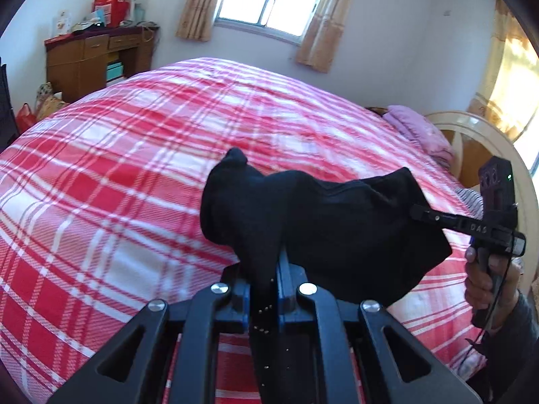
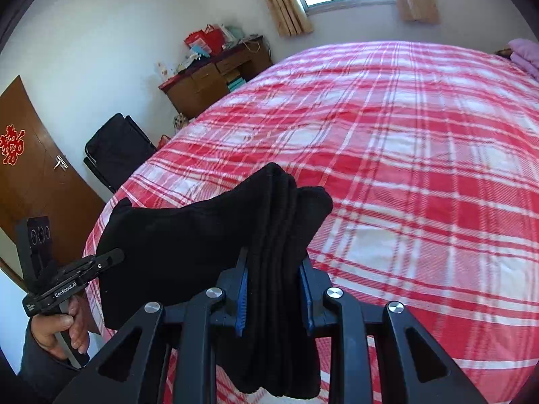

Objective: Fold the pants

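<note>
Black pants [image 1: 320, 222] hang bunched between my two grippers, held up above the red plaid bed [image 1: 118, 168]. My left gripper [image 1: 264, 289] is shut on one end of the pants, with cloth pinched between its fingers. My right gripper [image 2: 274, 289] is shut on a thick folded stack of the same pants [image 2: 209, 235]. In the left wrist view the right gripper [image 1: 417, 212] shows at the right, clamped on the cloth's far corner. In the right wrist view the left gripper [image 2: 118, 256] shows at the lower left, gripping the other end.
The bed [image 2: 421, 168] fills most of both views. A wooden desk [image 1: 87, 60] with red bags stands by the far wall. A black chair [image 2: 118, 148] and a brown door [image 2: 30, 175] are left of the bed. Purple bedding [image 1: 421, 131] lies by the headboard [image 1: 478, 141].
</note>
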Demonstrator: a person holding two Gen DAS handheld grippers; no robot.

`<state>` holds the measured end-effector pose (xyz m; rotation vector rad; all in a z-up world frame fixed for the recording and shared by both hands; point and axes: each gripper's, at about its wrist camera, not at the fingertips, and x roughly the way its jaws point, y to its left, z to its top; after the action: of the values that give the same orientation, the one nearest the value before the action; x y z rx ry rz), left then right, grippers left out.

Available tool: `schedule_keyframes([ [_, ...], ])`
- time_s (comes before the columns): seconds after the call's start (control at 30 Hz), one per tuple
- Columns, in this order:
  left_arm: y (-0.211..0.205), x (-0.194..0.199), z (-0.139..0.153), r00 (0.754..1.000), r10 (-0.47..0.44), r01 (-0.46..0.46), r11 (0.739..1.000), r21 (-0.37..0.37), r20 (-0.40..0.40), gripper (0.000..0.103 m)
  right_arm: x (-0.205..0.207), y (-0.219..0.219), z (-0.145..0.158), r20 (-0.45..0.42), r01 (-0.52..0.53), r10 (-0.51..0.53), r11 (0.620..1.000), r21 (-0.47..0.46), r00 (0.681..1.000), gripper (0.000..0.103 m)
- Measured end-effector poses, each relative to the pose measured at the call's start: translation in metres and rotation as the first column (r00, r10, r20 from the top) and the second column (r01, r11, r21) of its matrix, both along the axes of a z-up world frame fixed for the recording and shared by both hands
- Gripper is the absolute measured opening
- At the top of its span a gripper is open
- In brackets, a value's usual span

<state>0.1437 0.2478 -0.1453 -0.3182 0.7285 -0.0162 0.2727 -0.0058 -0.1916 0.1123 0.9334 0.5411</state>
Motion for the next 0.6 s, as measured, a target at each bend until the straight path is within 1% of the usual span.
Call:
schedule_keyframes([
  [0.07, 0.005, 0.0, -0.012, 1.0, -0.001, 0.001, 1.0, 0.006, -0.024, 0.013, 0.006, 0.003, -0.009, -0.024, 0.008, -0.008, 1.0, -0.004, 1.0, 0.026],
  [0.1, 0.006, 0.001, -0.017, 0.999, 0.001, -0.001, 1.0, 0.014, -0.032, 0.015, 0.009, 0.003, -0.014, -0.04, 0.011, -0.011, 1.0, 0.0, 0.999, 0.027],
  [0.17, 0.008, 0.001, -0.027, 0.999, 0.02, -0.018, 0.999, 0.043, -0.048, 0.035, 0.017, -0.004, -0.025, -0.083, 0.036, -0.035, 0.999, 0.017, 0.996, 0.027],
  [0.2, 0.009, 0.001, -0.03, 0.998, 0.034, -0.031, 0.998, 0.058, -0.05, 0.041, 0.02, -0.008, -0.03, -0.101, 0.047, -0.044, 0.999, 0.027, 0.994, 0.028],
  [0.23, 0.009, 0.0, -0.034, 0.997, 0.051, -0.046, 0.996, 0.082, -0.051, 0.058, 0.021, -0.012, -0.034, -0.114, 0.058, -0.054, 0.998, 0.032, 0.992, 0.031],
  [0.27, 0.01, -0.001, -0.038, 0.996, 0.071, -0.065, 0.992, 0.108, -0.056, 0.071, 0.023, -0.016, -0.039, -0.121, 0.075, -0.071, 0.997, 0.026, 0.99, 0.033],
  [0.3, 0.012, -0.002, -0.04, 0.996, 0.076, -0.07, 0.991, 0.113, -0.051, 0.073, 0.022, -0.018, -0.041, -0.123, 0.08, -0.078, 0.997, 0.019, 0.989, 0.035],
  [0.37, 0.016, -0.005, -0.043, 0.997, 0.066, -0.062, 0.993, 0.099, -0.038, 0.073, 0.021, -0.022, -0.045, -0.116, 0.091, -0.089, 0.996, 0.013, 0.989, 0.041],
  [0.4, 0.017, -0.006, -0.044, 0.997, 0.065, -0.061, 0.993, 0.099, -0.036, 0.073, 0.02, -0.024, -0.046, -0.11, 0.1, -0.098, 0.995, 0.01, 0.989, 0.049],
  [0.43, 0.017, -0.006, -0.044, 0.997, 0.064, -0.06, 0.993, 0.101, -0.036, 0.073, 0.019, -0.026, -0.046, -0.102, 0.113, -0.112, 0.994, 0.005, 0.988, 0.053],
  [0.53, 0.015, -0.008, -0.041, 0.996, 0.078, -0.073, 0.99, 0.121, -0.036, 0.075, 0.012, -0.038, -0.037, -0.081, 0.173, -0.17, 0.985, 0.024, 0.982, 0.054],
  [0.6, 0.014, -0.01, -0.037, 0.995, 0.098, -0.094, 0.986, 0.139, -0.027, 0.077, -0.003, -0.045, -0.021, -0.022, 0.21, -0.21, 0.976, 0.051, 0.978, 0.054],
])
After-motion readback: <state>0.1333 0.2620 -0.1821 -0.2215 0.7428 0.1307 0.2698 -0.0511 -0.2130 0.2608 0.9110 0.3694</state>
